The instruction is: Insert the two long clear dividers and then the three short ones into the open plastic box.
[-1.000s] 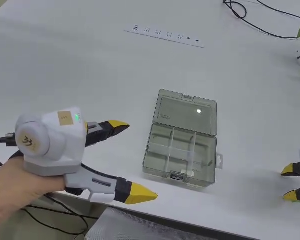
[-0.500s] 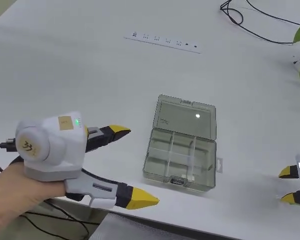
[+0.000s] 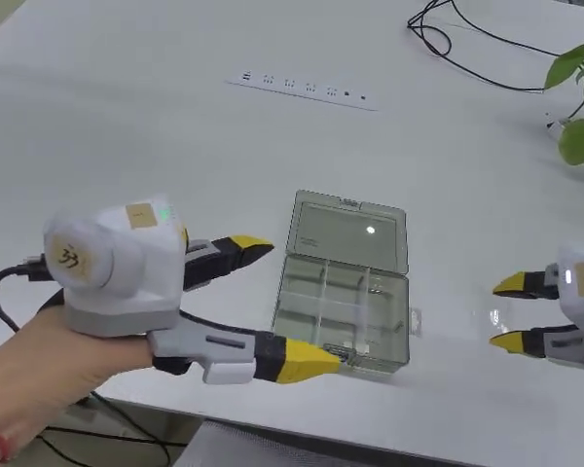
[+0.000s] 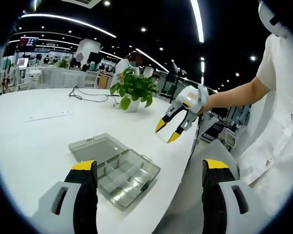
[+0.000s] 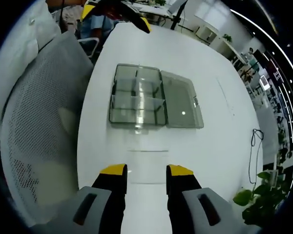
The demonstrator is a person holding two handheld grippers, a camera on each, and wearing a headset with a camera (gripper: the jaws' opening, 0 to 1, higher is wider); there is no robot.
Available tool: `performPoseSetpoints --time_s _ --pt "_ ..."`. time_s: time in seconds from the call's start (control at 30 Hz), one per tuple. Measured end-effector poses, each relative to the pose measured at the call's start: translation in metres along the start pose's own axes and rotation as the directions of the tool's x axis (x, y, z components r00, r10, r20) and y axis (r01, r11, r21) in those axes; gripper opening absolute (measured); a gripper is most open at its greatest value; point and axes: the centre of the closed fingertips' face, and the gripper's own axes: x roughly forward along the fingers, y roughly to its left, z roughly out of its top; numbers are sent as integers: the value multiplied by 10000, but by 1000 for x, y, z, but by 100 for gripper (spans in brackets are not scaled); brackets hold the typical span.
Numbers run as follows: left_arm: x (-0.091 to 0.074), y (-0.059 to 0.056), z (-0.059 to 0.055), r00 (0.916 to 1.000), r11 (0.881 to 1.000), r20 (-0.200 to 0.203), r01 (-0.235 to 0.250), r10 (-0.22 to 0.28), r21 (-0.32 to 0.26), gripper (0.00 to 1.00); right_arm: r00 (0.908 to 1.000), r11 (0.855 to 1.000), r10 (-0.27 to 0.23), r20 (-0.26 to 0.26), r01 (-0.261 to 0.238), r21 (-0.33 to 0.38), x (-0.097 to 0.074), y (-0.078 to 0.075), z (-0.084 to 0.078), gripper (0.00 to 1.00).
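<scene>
The clear plastic box [image 3: 339, 309] lies near the table's front edge with its lid [image 3: 348, 233] folded back flat. Clear dividers stand inside and split it into several compartments. My left gripper [image 3: 287, 304] hovers wide open just left of the box, holding nothing. In its own view the left gripper [image 4: 149, 168] looks past the box [image 4: 122, 173] at the right gripper [image 4: 172, 129]. My right gripper [image 3: 503, 312] is open and empty to the right of the box. Seen from the right gripper [image 5: 146, 170], the box [image 5: 136, 100] lies straight ahead, with a faint clear strip [image 5: 147, 151] on the table between.
A white power strip [image 3: 302, 86] and a black cable [image 3: 448, 39] lie at the far side of the table. A green plant [image 3: 579, 107] stands at the right. A mesh chair [image 5: 39, 122] sits below the front edge.
My right gripper has come in from the right edge toward the box. The left gripper has edged closer to the box's left side. The head camera has shifted.
</scene>
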Motion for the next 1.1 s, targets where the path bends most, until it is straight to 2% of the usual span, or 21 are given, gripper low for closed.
performPoseSetpoints --time_s 0.03,0.1,0.2,0.23,0.4,0.5,0.53,0.6,0.73,0.8,0.87,0.97,1.1 --pt "2 0 2 10000 9999 19 -18 18 -124 87 10000 10000 -60 39 60 -62 1 -2 -1 32" --pt "6 -2 7 9998 9995 182 73 -67 -315 85 9996 9996 -222 184 225 -179 -5 -3 12 32" --pt "12 -4 11 9999 9993 117 27 -23 -379 84 9986 9987 -414 343 425 -296 -12 -3 26 32" --pt "14 -4 12 10000 9978 74 -24 29 -669 83 9978 9981 -499 426 515 -353 -16 -2 34 32" --pt "24 -13 18 9998 9929 110 155 -143 -1176 75 9952 9952 -742 636 780 -591 -27 3 59 32" --pt "31 -17 18 9997 9873 -48 211 -221 -1574 71 9932 9906 -964 660 1022 -913 -33 7 73 32" --pt "33 -18 17 9997 9839 -93 211 -231 -1775 70 9927 9893 -1013 650 1074 -985 -34 7 76 32" --pt "37 -24 22 9990 9749 118 441 -425 -2182 66 9915 9861 -1132 637 1200 -1150 -37 9 83 32" --pt "44 -27 26 9984 9475 358 539 -449 -3152 51 9896 9817 -1285 639 1361 -1331 -40 12 93 32" --pt "46 -31 29 9974 9379 506 660 -518 -3407 46 9882 9798 -1380 657 1459 -1368 -41 13 98 32" --pt "49 -35 30 9962 9217 621 805 -615 -3794 41 9877 9780 -1432 620 1508 -1439 -42 14 101 32" --pt "52 -41 31 9943 9068 688 1031 -820 -4088 34 9870 9768 -1475 645 1556 -1470 -43 15 107 32" --pt "55 -45 31 9929 8964 779 1149 -901 -4280 25 9855 9733 -1550 690 1643 -1603 -44 15 113 32"
